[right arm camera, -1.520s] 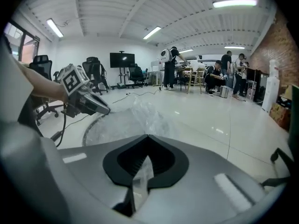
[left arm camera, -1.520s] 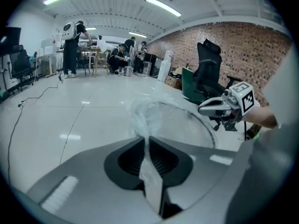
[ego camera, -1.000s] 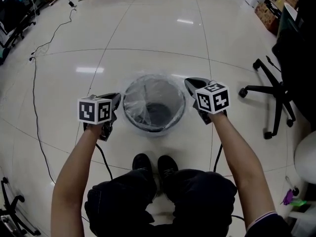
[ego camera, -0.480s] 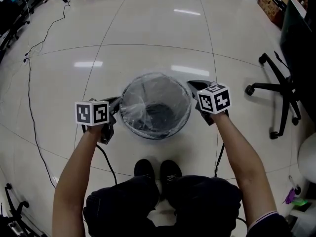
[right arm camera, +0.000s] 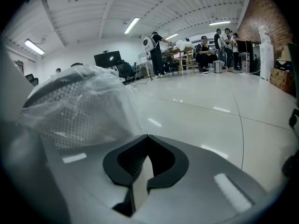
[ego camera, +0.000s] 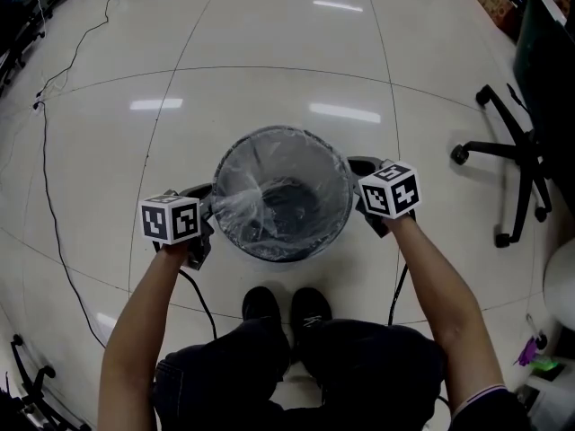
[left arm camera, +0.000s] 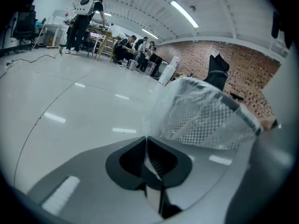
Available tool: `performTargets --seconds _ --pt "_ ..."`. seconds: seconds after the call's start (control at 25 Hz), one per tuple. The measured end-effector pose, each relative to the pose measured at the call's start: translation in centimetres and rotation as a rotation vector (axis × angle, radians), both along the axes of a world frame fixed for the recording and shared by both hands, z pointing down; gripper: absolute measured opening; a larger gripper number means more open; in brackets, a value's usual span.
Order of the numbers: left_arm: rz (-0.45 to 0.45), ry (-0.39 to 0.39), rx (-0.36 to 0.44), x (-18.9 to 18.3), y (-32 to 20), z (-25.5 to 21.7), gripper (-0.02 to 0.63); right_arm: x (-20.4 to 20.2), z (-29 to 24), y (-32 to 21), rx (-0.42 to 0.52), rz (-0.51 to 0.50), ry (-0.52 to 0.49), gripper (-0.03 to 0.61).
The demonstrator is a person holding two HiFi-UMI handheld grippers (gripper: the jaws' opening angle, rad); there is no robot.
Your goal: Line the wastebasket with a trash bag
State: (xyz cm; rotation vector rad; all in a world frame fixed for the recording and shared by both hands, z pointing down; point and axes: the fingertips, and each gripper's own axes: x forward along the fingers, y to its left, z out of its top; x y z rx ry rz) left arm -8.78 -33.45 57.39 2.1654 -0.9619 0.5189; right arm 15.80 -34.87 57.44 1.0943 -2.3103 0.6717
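A round dark mesh wastebasket stands on the floor just ahead of the person's shoes, with a clear trash bag inside it and spread over its rim. My left gripper is at the basket's left side, shut on a stretched flap of the bag; in the left gripper view the film runs from the basket into the closed jaws of the left gripper. My right gripper is against the basket's right side. Its jaws are shut, and in the right gripper view the bag film runs down from the basket to the tip of the right gripper.
A black office chair stands to the right. A cable trails over the glossy tiled floor on the left. Another chair base shows at the bottom left. People and tables are far off across the room.
Both grippers have sunk along the basket's sides, drawing the bag's edge down over the rim. The left flap is now stretched tauter.
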Motion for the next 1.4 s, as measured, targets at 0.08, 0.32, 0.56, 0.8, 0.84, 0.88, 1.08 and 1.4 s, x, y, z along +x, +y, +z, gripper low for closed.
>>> performTargets --seconds 0.08,0.32,0.56,0.8,0.84,0.88,1.08,1.4 --pt "-0.029 -0.015 0.005 -0.6 0.2 1.0 0.015 0.3 0.8 0.4 -0.006 0.008 -0.004 0.002" --pt "-0.084 -0.102 0.006 -1.8 0.6 3.9 0.015 0.7 3.2 1.0 -0.046 0.029 0.026 0.002" --pt "-0.111 -0.094 -0.005 -1.6 0.8 5.9 0.015 0.7 5.5 1.6 -0.089 0.04 0.004 0.002" --pt "-0.113 -0.09 -0.021 -1.7 1.4 7.7 0.015 1.2 7.7 2.3 -0.12 0.068 -0.015 0.002" --pt "-0.108 -0.094 -0.022 -1.6 1.5 7.9 0.015 1.2 7.9 2.3 -0.123 0.07 -0.015 0.002" --pt "-0.103 -0.095 -0.021 -1.6 1.5 8.0 0.017 1.2 8.1 2.4 -0.124 0.074 -0.015 0.002" --pt "-0.09 -0.075 0.004 -1.9 1.8 7.0 0.082 1.7 7.7 2.3 -0.128 0.101 -0.043 0.042" --pt "-0.111 -0.049 0.053 -3.0 3.4 4.2 0.14 3.8 5.5 3.6 -0.103 0.18 -0.096 0.104"
